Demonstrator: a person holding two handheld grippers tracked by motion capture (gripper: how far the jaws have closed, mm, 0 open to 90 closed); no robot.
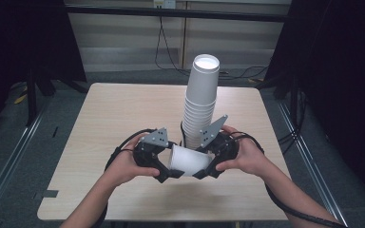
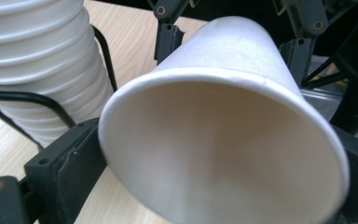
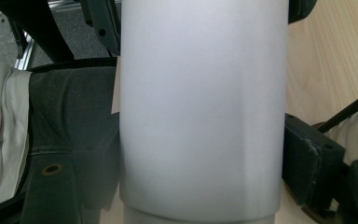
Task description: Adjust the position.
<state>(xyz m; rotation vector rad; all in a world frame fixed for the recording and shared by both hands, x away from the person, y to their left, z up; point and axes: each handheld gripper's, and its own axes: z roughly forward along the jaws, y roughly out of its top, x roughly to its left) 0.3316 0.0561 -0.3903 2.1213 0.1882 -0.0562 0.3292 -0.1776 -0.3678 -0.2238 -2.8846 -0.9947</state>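
One white paper cup (image 1: pixel 190 160) lies on its side in the air just above the pale wooden counter (image 1: pixel 109 114), caught between the two black grippers — its open mouth faces the left gripper (image 1: pixel 164 164) and its narrower base points toward the right gripper (image 1: pixel 208 164). In the left gripper view the rim sits between that gripper's fingers (image 2: pixel 65 163), which are spread about as wide as the cup's mouth and touch its wall. In the right gripper view the cup's wall (image 3: pixel 200 112) stands between that gripper's fingers (image 3: pixel 307 158), which pinch it from both sides. Just behind the held cup, a tall stack of white paper cups (image 1: pixel 200 102) stands mouth-up on the counter — leaning slightly. A hand (image 1: pixel 123 166) grips each tool from below.
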